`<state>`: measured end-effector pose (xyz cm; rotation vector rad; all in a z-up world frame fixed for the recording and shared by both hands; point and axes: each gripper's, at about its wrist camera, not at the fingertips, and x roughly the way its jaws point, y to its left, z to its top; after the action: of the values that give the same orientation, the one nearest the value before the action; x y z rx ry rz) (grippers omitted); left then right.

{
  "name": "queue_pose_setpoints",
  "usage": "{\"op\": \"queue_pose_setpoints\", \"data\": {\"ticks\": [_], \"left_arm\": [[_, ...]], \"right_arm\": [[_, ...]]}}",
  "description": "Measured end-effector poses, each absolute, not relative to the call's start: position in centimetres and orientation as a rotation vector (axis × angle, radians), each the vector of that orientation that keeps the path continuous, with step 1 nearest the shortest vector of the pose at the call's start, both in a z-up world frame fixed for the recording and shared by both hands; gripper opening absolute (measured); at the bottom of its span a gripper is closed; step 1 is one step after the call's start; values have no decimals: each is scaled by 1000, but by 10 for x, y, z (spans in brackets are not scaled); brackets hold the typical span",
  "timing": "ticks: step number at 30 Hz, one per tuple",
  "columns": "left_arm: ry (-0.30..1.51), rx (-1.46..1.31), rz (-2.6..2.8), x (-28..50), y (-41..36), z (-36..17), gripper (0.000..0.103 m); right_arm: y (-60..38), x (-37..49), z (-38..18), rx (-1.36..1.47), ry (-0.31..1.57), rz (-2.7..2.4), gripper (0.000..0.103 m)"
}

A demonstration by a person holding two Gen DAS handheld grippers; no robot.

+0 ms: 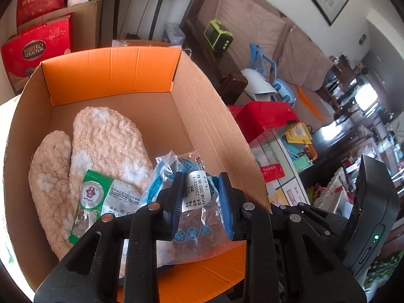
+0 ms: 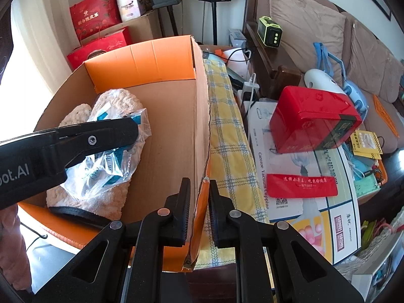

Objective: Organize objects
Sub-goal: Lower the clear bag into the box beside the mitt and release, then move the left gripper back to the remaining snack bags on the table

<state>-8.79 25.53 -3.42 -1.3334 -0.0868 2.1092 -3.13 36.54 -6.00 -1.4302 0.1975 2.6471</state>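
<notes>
An open cardboard box [image 1: 202, 116] with orange flaps holds two fuzzy beige socks [image 1: 106, 141] and a green-and-white packet [image 1: 101, 199]. My left gripper [image 1: 200, 202] is shut on a clear plastic bag with blue print [image 1: 197, 194] and holds it over the box's near side. In the right wrist view the left gripper [image 2: 75, 139] reaches in from the left with the bag [image 2: 106, 161] hanging over the socks [image 2: 101, 202]. My right gripper [image 2: 199, 212] is shut on the box's right wall [image 2: 200, 136] at its near corner.
A yellow checked cloth [image 2: 227, 139] lies right of the box. Beyond it are a red tin [image 2: 313, 118], a red envelope [image 2: 301, 185], a white printed carton [image 2: 315, 212] and a brown sofa [image 2: 315, 32]. Red gift bags [image 2: 98, 40] stand behind the box.
</notes>
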Motion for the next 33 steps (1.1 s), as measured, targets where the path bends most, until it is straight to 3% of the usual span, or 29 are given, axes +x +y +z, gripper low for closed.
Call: {"op": "queue_pose_setpoints", "data": {"ticks": [4, 6, 9, 18, 33], "left_arm": [[-85, -1352, 2079, -85, 259, -38, 31], [-86, -1342, 2078, -82, 258, -37, 44], [-90, -1322, 2101, -80, 251, -30, 54], [-65, -1254, 2188, -74, 213, -1, 70], [-13, -1252, 2391, -76, 120, 8, 76]], "right_arm": [[365, -31, -60, -1430, 200, 2648, 13], [365, -30, -60, -1430, 199, 2647, 13], [366, -30, -61, -1428, 199, 2648, 13], [366, -29, -62, -1429, 194, 2648, 13], [367, -28, -62, -1429, 183, 2649, 13]]}}
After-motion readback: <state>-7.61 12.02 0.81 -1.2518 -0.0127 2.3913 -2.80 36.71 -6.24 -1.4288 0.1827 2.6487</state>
